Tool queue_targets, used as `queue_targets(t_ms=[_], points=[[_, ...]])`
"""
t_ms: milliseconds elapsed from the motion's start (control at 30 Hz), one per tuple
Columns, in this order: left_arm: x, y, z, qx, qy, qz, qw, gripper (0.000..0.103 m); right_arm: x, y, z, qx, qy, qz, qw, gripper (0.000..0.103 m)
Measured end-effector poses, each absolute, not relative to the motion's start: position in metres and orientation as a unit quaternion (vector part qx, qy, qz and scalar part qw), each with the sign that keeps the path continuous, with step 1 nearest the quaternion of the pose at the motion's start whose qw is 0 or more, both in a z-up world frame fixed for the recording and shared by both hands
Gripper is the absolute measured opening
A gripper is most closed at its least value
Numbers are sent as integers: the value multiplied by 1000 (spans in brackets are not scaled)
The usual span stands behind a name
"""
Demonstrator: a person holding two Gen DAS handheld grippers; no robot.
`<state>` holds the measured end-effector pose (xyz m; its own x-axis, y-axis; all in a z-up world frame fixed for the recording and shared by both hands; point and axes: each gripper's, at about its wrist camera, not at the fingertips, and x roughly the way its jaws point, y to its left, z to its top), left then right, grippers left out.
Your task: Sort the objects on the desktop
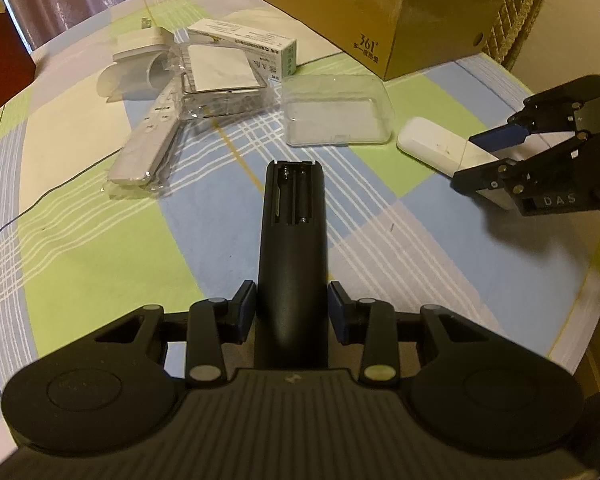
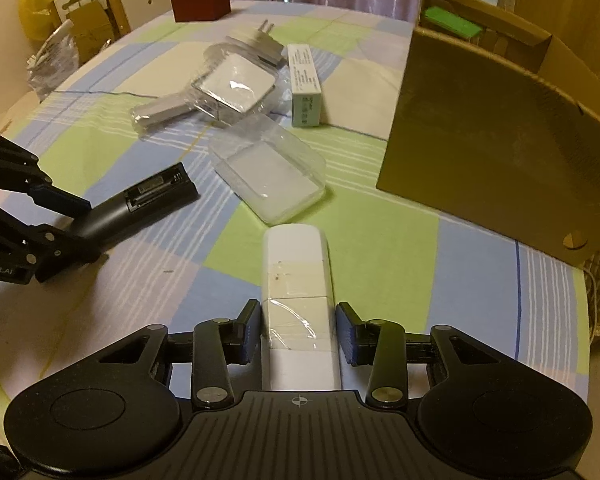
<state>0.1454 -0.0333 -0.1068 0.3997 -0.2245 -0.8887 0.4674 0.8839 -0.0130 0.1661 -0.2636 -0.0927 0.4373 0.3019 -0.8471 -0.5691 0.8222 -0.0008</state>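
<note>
Between the left gripper's (image 1: 292,312) fingers a black remote (image 1: 292,240) is pinched; the right gripper (image 2: 298,330) has its fingers closed on a white remote (image 2: 298,280). I judge both pickups done, and next comes carrying to the carton (image 2: 488,152) at 1 o'clock. Open worktop (image 2: 380,248) lies ahead; the clear lid (image 2: 268,176) at 12 o'clock must be avoided.

A matt black plastic remote (image 1: 293,240), a glossy clear plastic case (image 1: 336,110), a checked cloth tablecloth (image 1: 100,240).
</note>
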Motion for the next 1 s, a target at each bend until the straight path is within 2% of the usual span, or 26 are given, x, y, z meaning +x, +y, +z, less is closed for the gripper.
queue_targets(t_ms=[1000], points=[[136, 10, -73, 120, 472, -193, 851, 33, 156, -229, -59, -159, 428, 264, 850, 39]])
